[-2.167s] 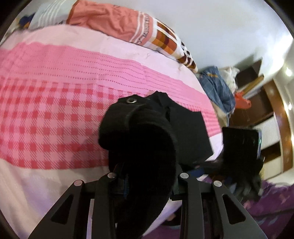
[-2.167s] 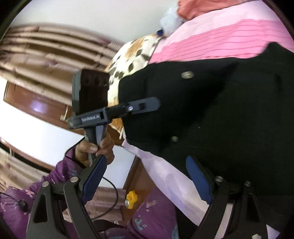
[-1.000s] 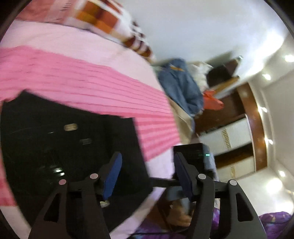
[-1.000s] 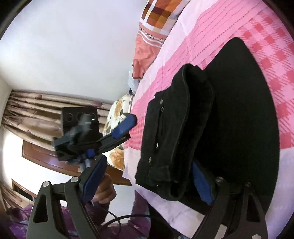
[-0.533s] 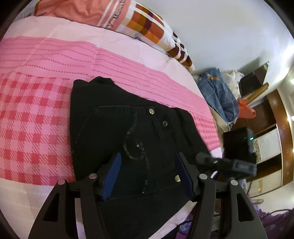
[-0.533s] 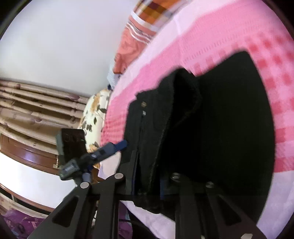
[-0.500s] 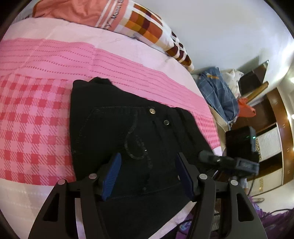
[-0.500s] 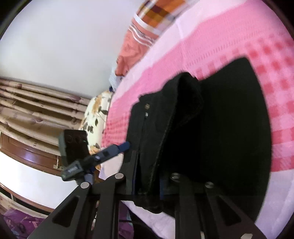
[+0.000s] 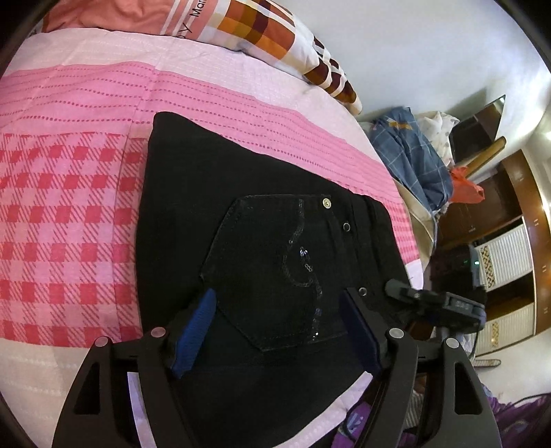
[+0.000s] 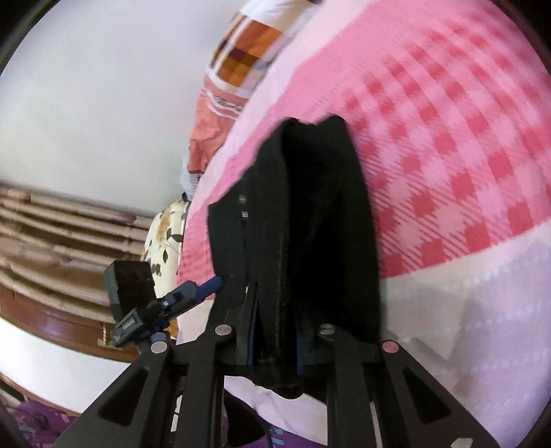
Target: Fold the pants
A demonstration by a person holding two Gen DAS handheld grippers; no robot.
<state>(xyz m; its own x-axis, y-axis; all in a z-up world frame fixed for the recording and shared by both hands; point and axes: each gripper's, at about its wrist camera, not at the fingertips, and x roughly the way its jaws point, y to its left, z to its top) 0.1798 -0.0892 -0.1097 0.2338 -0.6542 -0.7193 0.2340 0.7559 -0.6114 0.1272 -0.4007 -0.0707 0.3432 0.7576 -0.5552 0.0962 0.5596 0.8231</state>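
Black pants lie folded on the pink checked bed, back pocket with sequins facing up. My left gripper is open and empty, hovering just above the pants' near edge. My right gripper is shut on the edge of the pants, pinching a thick fold of black cloth between its fingers. The right gripper also shows at the right of the left wrist view; the left gripper shows at the left of the right wrist view.
The bed sheet is pink with red checks. A patchwork pillow lies at the bed's far side. A pile of clothes and wooden cabinets stand beyond the bed's right edge. Curtains hang at the left.
The left gripper let go of the pants and now hovers open over them. The right gripper closed on the pants' edge and has swung round along it.
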